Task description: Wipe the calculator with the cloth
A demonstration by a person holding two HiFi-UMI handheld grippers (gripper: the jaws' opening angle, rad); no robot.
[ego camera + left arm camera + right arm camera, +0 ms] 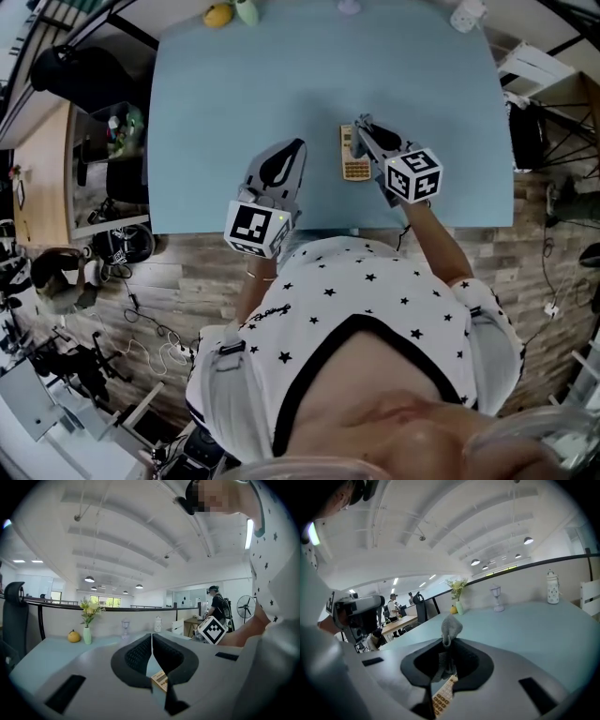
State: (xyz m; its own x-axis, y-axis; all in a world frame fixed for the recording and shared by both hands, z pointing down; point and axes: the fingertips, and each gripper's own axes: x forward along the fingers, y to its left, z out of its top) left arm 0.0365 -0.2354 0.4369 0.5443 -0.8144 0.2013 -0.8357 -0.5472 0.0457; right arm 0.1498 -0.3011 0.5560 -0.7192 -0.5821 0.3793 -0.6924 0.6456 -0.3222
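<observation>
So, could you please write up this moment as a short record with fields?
table: light blue, the work surface
calculator: lies flat near the table's near edge
cloth: grey, pinched between the right jaws, a tuft poking out past them
right gripper: shut on the cloth, over the calculator
left gripper: jaws together with nothing between them, to the left of the calculator and apart from it
contact: cannot tell whether the cloth touches the calculator
</observation>
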